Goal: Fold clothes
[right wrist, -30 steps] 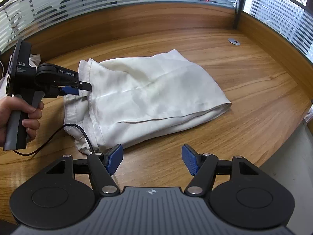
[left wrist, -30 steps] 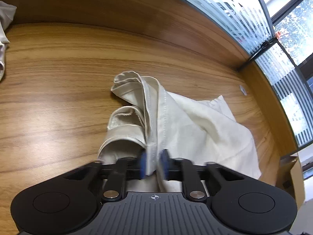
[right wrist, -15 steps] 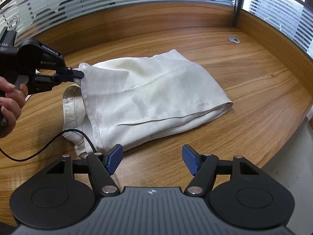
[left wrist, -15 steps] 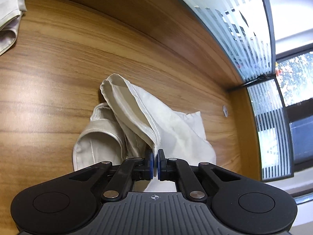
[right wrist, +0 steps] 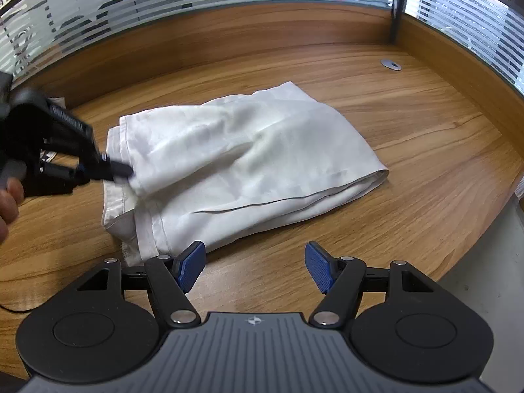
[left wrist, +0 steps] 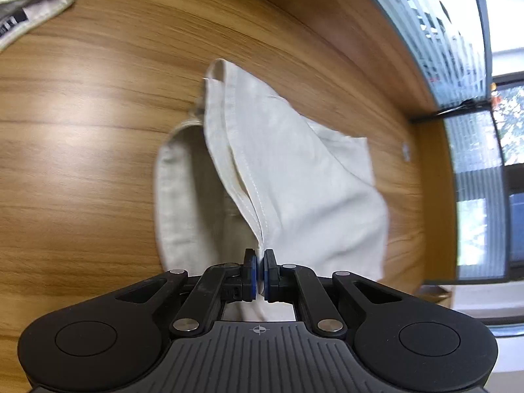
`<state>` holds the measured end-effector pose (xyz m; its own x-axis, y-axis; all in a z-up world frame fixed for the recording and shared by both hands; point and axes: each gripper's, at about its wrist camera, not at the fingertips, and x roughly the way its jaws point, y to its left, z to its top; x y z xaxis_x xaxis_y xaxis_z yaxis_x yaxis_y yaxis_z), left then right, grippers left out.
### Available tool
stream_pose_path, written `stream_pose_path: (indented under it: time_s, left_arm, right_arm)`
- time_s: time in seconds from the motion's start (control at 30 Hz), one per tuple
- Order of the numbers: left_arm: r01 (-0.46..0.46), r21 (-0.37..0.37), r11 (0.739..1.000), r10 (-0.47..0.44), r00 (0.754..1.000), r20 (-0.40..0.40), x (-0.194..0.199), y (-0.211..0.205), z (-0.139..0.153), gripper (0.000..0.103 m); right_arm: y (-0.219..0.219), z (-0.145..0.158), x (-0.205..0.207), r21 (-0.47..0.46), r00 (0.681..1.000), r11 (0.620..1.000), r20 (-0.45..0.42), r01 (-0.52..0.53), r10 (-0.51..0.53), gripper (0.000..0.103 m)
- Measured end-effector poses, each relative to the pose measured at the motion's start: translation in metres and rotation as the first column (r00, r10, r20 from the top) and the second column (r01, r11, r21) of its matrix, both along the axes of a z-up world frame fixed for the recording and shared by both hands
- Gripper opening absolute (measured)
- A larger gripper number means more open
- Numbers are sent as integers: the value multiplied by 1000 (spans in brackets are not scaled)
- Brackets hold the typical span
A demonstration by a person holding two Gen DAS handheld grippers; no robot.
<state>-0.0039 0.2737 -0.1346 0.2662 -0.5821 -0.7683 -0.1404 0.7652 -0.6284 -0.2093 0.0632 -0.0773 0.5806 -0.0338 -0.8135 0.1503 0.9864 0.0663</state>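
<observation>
step: fold in hand, hem raised off the wooden table (right wrist: 425, 137) | left gripper (left wrist: 260, 275) clamped on cream garment (right wrist: 249, 160) (stitched edge) | right gripper (right wrist: 254, 267) spread wide, nothing held | next: hem to be carried across and laid flat

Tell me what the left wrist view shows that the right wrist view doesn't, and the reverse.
Left wrist only: the left gripper seen close, its pads shut on the stitched edge of the white garment, and another folded cloth at the far corner.

Right wrist only: the open right gripper, holding nothing, the garment's far hem, and a hand holding the left gripper.

Both: the white garment on the wooden table, the metal disc, and the striped glass.
</observation>
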Motion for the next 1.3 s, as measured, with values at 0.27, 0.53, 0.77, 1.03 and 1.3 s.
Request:
stream_pose_path:
  time_s: [0.27,0.53,0.77,1.03,1.3]
  left_arm:
    - [-26,104,994,13,992,126,-1,13,15,15]
    - [6,132,991,-35,976,216,-10,11,30,16]
    - [11,129,992,-38,978,204,-18,18,31,17]
    - [-23,154,988,-10,977,212,-22,32,34,19]
    - [-34,150,988,-1,974,228,-22,31,38,19]
  right_arm:
    - [17,1,11,11,991,991,36,-130,129,73]
    - [49,-6,44,-6,936,938,48,-348,348,60]
    - [81,-32,84,-58,882,880,-61,-471,468,45]
    - [89,-46,96,-109,892,886,-111,-450,439,1]
    - [80,-11,53,-43,892,892,-42,-451,449,1]
